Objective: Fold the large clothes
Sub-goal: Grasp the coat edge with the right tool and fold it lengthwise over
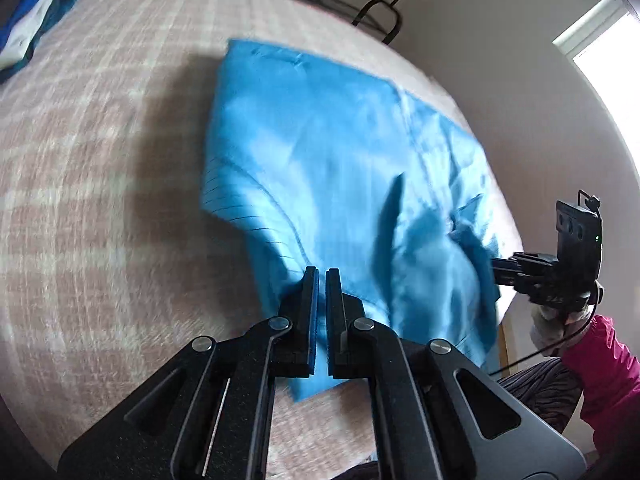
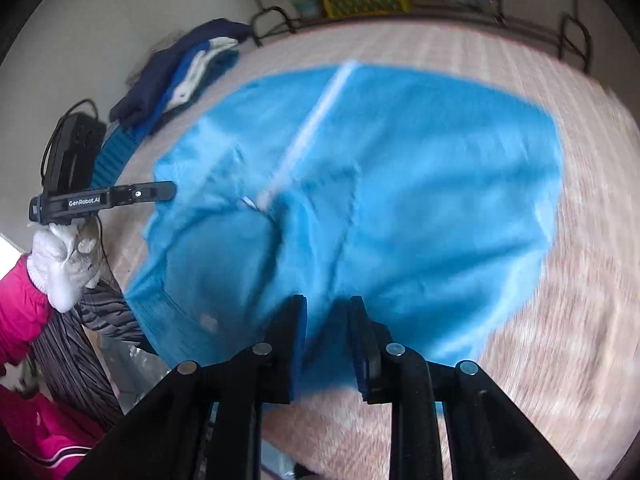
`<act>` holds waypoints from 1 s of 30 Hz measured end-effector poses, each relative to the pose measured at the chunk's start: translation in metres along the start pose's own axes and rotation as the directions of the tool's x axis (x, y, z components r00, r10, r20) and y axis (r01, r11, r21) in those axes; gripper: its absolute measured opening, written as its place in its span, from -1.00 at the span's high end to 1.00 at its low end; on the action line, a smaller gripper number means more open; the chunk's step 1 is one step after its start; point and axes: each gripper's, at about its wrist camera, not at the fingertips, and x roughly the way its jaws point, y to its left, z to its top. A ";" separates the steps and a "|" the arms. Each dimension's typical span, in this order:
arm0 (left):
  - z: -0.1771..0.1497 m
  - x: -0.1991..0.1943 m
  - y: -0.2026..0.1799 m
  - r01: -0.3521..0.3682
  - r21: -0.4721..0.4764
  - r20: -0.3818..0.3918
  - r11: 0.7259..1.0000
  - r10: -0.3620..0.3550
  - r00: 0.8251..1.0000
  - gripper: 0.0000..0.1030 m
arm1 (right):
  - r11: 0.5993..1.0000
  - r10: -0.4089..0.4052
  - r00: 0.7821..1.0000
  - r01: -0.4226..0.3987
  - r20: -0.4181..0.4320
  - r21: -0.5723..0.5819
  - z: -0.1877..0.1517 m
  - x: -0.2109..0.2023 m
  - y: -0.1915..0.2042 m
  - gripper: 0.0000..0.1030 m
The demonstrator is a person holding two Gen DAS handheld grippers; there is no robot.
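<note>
Covering most of the view, a pink-and-white checked bed (image 1: 100,152) is seen, and on it a large bright blue garment (image 1: 340,152) is spread in loose folds, its near edge lifted toward both tongs. A pile of dark blue and white clothes (image 2: 180,72) is left at the far corner of the bed. A white-gloved hand (image 2: 64,268) with a magenta sleeve (image 2: 20,312) is seen gripping the left tongs (image 1: 322,276), which are clenched on the garment's near edge. The right tongs (image 2: 328,308) are parted slightly, with blue cloth lying between the pads; whether it is pinched cannot be told.
</note>
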 end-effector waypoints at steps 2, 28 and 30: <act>-0.005 -0.003 0.002 0.011 -0.010 -0.005 1.000 -0.011 1.000 1.00 | 1.000 0.005 1.000 -0.005 -0.011 -0.007 -0.010 -0.014 -0.004 0.61; 0.028 -0.031 0.051 0.000 -0.186 0.025 0.983 0.005 1.000 0.97 | 0.938 0.017 0.992 -0.058 0.123 0.342 -0.020 -0.040 -0.062 1.00; 0.026 -0.035 0.056 -0.026 -0.192 0.017 0.981 0.030 0.999 0.97 | 0.960 -0.018 0.998 0.001 0.058 0.280 -0.022 -0.031 -0.055 1.00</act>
